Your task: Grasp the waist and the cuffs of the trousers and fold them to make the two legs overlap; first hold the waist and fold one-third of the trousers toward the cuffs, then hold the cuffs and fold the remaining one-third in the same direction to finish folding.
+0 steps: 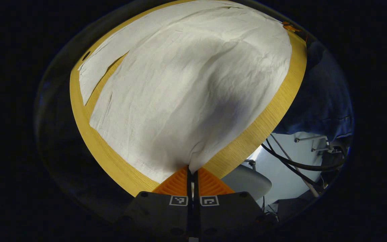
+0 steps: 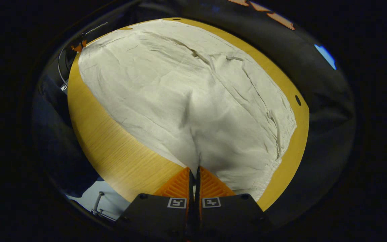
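Trousers of pale, creased off-white cloth [image 1: 186, 84] are lying spread across the round yellow wooden table [image 1: 267, 124], covering most of its top and leaving a band of bare wood showing around the edge. In the left gripper view the fabric is rising into a soft hump and narrowing to a pinched point right at the bottom, where the left hand-held gripper [image 1: 192, 169] is clamping it, its two fingers pressed together with the cloth caught between them. A dark slit of table is showing between two layers of cloth at the far left of that view.

Over in the right gripper view, the same trousers [image 2: 186, 94] are stretching away over the table [image 2: 113, 151], and the gathered, elasticated waist is running down the right side near the table's rim. The right hand-held gripper [image 2: 195, 169] is also biting on the fabric, fingers closed tight on a fold that is drawing up into a ridge towards them. A bit of the other gripper is just peeking in at the far top left edge of the cloth, too small to tell more.

Beyond the table, in the left gripper view, black cables [image 1: 297, 161] are trailing over a pale floor [image 1: 281, 174], and a dark blue sleeve [image 1: 321, 97] is hanging beside the table's right edge.
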### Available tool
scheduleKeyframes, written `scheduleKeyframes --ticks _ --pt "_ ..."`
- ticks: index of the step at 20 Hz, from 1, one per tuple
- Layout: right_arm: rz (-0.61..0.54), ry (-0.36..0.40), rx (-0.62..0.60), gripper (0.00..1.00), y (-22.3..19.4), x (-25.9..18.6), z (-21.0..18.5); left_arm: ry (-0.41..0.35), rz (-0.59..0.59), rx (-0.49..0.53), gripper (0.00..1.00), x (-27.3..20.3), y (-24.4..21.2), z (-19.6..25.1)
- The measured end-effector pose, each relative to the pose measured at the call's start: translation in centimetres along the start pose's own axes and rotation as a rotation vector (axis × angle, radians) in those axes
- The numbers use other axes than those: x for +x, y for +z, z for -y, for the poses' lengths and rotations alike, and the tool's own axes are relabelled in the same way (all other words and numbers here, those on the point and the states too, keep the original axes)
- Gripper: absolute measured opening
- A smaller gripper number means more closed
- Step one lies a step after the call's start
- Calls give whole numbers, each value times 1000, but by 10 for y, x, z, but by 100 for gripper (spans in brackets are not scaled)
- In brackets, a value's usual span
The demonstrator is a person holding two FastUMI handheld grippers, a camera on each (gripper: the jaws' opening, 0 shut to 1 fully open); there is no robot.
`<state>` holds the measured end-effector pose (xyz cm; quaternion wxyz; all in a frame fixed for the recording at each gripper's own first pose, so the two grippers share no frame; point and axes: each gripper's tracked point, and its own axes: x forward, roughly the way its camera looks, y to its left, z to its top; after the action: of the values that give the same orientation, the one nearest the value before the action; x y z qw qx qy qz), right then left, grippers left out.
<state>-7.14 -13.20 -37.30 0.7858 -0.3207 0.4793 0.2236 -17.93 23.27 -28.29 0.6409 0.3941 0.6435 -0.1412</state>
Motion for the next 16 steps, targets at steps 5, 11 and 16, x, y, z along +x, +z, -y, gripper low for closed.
scheduleKeyframes --ticks 5,11,16 --pt "73 -64 182 2 19 -23 13 122 59 -43 0 -21 27 -39" --pt "200 -170 347 3 73 -49 50 331 282 -233 0 -88 95 -128" --pt "319 -240 502 1 127 -70 104 458 464 -353 0 -136 151 -189"
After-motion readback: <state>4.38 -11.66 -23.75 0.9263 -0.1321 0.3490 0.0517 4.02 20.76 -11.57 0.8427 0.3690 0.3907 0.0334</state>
